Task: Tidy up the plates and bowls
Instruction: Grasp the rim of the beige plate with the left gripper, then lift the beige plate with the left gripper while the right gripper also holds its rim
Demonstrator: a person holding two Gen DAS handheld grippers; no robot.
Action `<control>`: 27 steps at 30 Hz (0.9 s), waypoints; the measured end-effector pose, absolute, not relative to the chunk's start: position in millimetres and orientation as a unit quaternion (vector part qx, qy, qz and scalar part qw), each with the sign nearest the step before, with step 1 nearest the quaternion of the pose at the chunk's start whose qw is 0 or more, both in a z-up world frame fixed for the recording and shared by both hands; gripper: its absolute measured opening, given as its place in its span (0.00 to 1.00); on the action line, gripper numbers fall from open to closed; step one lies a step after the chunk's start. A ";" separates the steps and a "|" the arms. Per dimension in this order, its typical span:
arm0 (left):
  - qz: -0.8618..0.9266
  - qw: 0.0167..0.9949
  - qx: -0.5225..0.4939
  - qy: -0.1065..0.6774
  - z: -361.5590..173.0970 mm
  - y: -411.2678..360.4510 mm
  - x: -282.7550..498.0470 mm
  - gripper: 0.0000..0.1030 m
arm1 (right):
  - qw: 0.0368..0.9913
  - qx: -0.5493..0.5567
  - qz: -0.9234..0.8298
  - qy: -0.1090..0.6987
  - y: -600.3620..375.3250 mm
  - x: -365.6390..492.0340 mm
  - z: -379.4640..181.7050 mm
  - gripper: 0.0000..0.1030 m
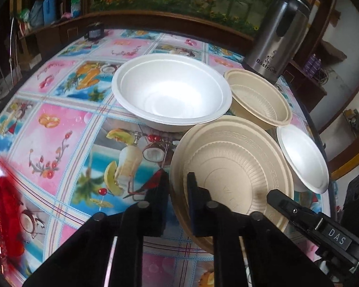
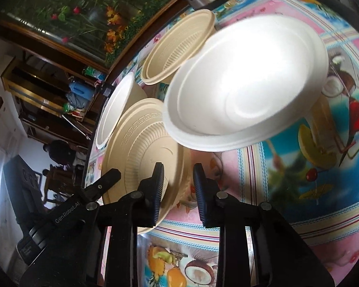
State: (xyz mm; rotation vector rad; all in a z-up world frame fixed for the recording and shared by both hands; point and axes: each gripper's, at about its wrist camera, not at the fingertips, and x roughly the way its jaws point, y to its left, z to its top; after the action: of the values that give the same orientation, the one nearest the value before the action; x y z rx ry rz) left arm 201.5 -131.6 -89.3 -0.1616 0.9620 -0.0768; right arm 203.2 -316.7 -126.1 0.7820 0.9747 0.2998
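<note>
The left gripper (image 1: 177, 203) was clenched on the near rim of the round tan ribbed fibre plate (image 1: 234, 165), one finger under the rim and one on top. The right gripper (image 2: 178, 191) straddled the same plate's opposite rim (image 2: 141, 138); whether its fingers pressed on it could not be told. Beyond the fingers, on the fruit-patterned bench (image 1: 67, 129), stood a large white foam bowl (image 1: 172, 95), a tan fibre bowl (image 1: 260, 98) and a small white foam bowl (image 1: 304, 160).

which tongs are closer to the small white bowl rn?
Right. The right tongs straddle the tan plate rim on the side beside the small white bowl. The left tongs grip the plate's opposite rim, with the plate between them and the bowl.
</note>
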 end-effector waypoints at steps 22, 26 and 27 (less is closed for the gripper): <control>-0.031 0.912 0.006 0.408 -85.9 -147.0 197.2 0.11 | 0.813 0.335 0.134 0.458 -309.6 202.4 -126.1 0.20; -0.031 0.914 0.009 0.405 -85.3 -148.6 196.2 0.11 | 0.813 0.335 0.134 0.458 -310.2 201.8 -126.5 0.20; -0.030 0.915 0.012 0.403 -85.2 -149.1 195.7 0.11 | 0.813 0.335 0.133 0.458 -310.2 202.0 -126.0 0.20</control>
State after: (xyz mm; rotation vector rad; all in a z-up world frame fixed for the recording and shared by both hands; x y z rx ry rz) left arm 195.7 -149.1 -85.2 0.0242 0.8303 -0.0614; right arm 202.0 -310.1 -126.0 0.7152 0.9780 0.2846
